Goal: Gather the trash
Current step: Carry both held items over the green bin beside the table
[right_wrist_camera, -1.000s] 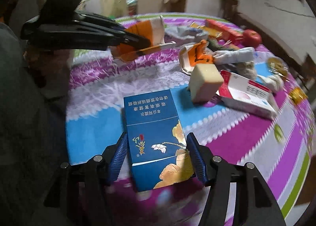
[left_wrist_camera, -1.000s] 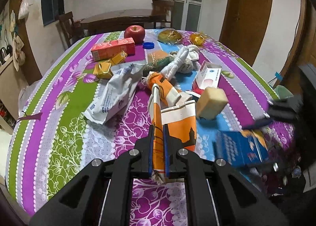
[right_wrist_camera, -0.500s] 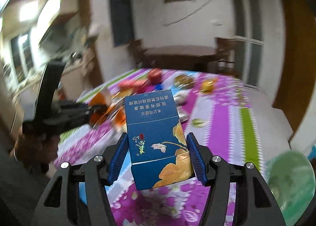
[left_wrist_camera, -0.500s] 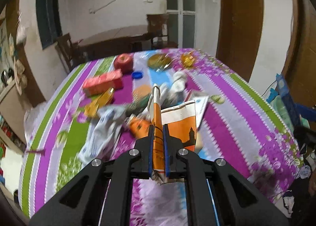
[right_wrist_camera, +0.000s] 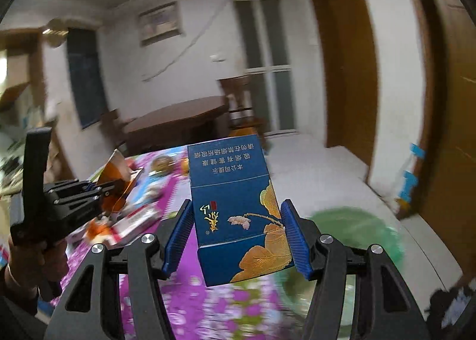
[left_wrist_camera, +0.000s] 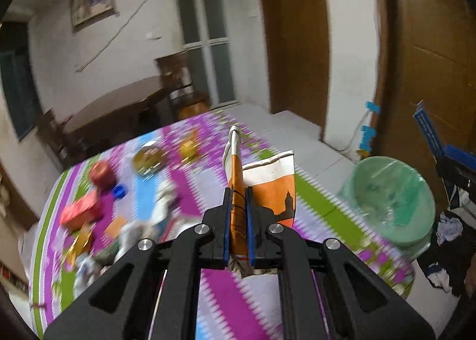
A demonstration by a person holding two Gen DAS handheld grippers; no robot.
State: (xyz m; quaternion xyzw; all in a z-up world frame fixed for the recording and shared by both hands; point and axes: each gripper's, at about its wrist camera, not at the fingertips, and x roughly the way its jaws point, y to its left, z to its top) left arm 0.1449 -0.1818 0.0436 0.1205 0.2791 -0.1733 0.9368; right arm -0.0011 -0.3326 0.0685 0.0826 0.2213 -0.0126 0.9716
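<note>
Blurring smears the litter on the purple, green and white flowered tablecloth (left_wrist_camera: 190, 200), so most items there are unreadable. At lower centre of the left view, the left gripper (left_wrist_camera: 238, 221) pinches a flattened orange and white paper carton (left_wrist_camera: 267, 188). The right gripper (right_wrist_camera: 236, 239) clamps a blue cigarette box with gold leaves (right_wrist_camera: 235, 206). A green-lined round bin (left_wrist_camera: 389, 197) stands on open floor at right, beside the table edge, below a brown wooden door (left_wrist_camera: 431, 57).

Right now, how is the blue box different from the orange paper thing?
The blue box is a firm, square-edged pack; the orange wrapper is flat, crumpled and torn. The right gripper holds the box between wide-set fingers; the left gripper pinches the wrapper nearly closed. Both are lifted above the table.
</note>
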